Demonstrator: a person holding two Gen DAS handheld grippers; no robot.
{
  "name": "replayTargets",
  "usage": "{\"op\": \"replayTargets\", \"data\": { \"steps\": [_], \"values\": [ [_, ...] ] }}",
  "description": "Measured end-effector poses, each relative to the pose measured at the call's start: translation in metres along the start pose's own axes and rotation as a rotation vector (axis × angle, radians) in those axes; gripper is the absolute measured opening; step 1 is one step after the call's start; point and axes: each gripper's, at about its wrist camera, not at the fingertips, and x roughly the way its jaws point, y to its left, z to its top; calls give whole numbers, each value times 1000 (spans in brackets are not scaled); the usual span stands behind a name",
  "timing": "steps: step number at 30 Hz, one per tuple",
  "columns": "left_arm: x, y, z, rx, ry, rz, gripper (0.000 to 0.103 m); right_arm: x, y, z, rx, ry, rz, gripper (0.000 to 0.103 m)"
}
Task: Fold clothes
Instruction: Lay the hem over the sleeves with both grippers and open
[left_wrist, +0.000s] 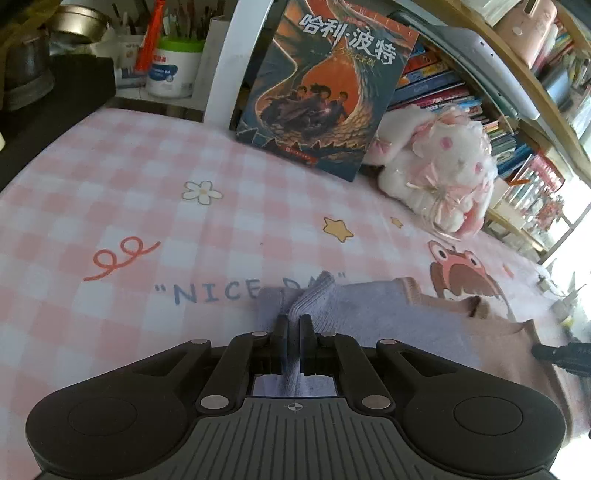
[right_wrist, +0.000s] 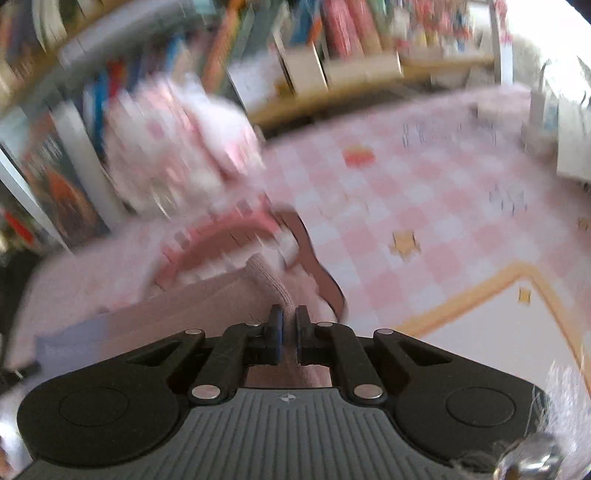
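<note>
Garment (left_wrist: 369, 317): lilac and pink knit, lying on the checked sheet (left_wrist: 110, 184) at lower centre of the left view.
Left gripper (left_wrist: 294, 321): clamped on a lilac ribbed edge.
Right gripper (right_wrist: 289, 314): clamped on a pink ribbed edge; view blurred.
Book (left_wrist: 325, 85): upright, upper centre.
Plush (left_wrist: 439, 170): just right of book.

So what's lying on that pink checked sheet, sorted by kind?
Garments: 1, the lilac and pink sweater, pinched by both tongs, left and right
Books: 1, the Harry Potter book
Plush toys: 1, the white plush toy
Total: 3
</note>
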Motion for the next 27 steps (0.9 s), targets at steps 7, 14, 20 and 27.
{"op": "replayTargets", "data": {
  "steps": [7, 14, 20, 27],
  "values": [
    [-5, 1, 7, -26, -22, 7, 13, 11, -3, 2, 46, 1, 4, 8],
    [-40, -8, 2, -9, -82, 25, 19, -27, 17, 0, -162, -65, -66, 25],
    [-68, -29, -24, 13, -110, 45, 20, -50, 25, -10, -258, -71, -63, 31],
    [-88, -62, -58, -8, -114, 85, 20, -66, 29, -25, -337, -55, -2, 35]
  ]
}}
